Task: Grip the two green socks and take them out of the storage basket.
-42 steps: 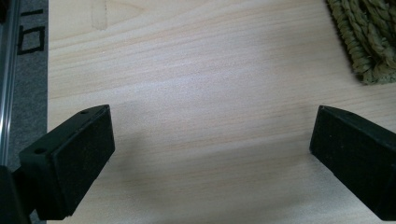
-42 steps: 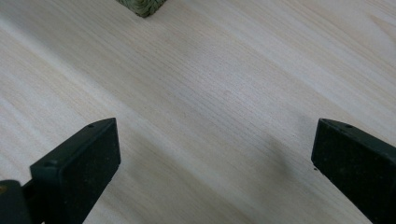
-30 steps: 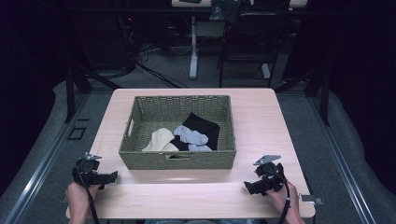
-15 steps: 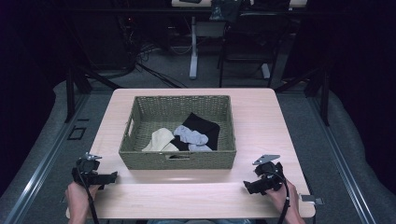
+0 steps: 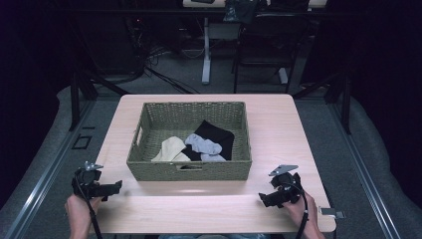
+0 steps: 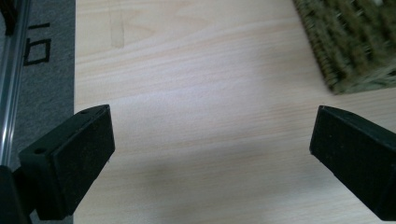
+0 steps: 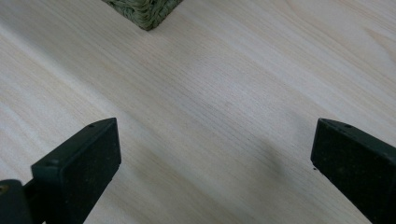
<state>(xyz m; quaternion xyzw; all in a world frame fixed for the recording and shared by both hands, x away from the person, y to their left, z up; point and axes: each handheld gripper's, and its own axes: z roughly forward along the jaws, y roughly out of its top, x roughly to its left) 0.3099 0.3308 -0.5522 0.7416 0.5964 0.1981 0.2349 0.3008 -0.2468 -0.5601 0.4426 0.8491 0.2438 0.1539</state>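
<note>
Evidently nothing is being gripped yet: socks are lying inside the wicker basket. Left gripper and right gripper are being held near the basket's front corners, jaws spread apart, empty.

Both handheld tools are matte black. The left gripper carries a small silvery bracket on top, the right gripper a grey three-cornered plate, and a black cable trails from each. Seen close, the jaws are flat rectangular black blocks, each with a small screw hole. The forearms look bare.
</note>
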